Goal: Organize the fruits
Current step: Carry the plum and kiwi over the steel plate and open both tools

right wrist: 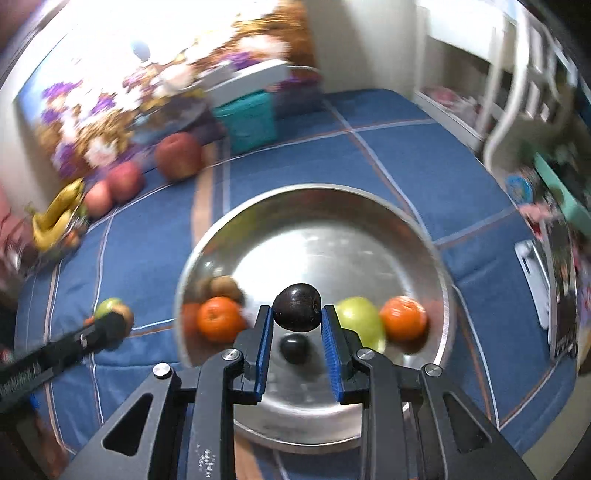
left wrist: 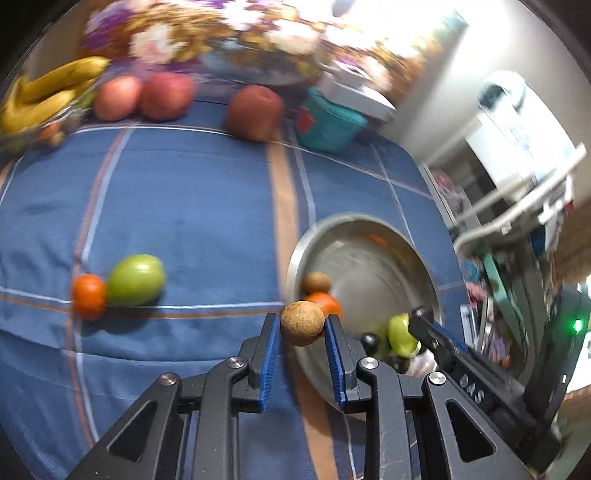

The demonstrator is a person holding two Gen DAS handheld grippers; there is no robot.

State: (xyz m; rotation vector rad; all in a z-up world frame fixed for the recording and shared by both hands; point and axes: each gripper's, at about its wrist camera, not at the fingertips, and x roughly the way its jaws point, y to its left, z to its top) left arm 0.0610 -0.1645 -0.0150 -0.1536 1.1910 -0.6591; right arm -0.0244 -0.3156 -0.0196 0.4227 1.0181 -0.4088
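My left gripper [left wrist: 302, 325] is shut on a round brown fruit [left wrist: 302, 323] at the near left rim of the steel bowl [left wrist: 369, 254]. My right gripper [right wrist: 296, 312] is shut on a dark plum [right wrist: 296, 307] above the bowl [right wrist: 314, 236]. In the bowl lie two oranges [right wrist: 218, 318] [right wrist: 403, 318], a green fruit [right wrist: 360, 321], a brown kiwi [right wrist: 223, 286] and another dark plum [right wrist: 294, 348]. On the blue cloth to the left lie a green fruit [left wrist: 136, 279] and an orange [left wrist: 88, 296], touching.
Three red apples [left wrist: 168, 95] and bananas [left wrist: 48, 92] lie at the far edge by a flower arrangement [left wrist: 207, 33]. A teal box [left wrist: 328, 123] stands at the back. White furniture [left wrist: 524, 129] and clutter lie off the right edge of the cloth.
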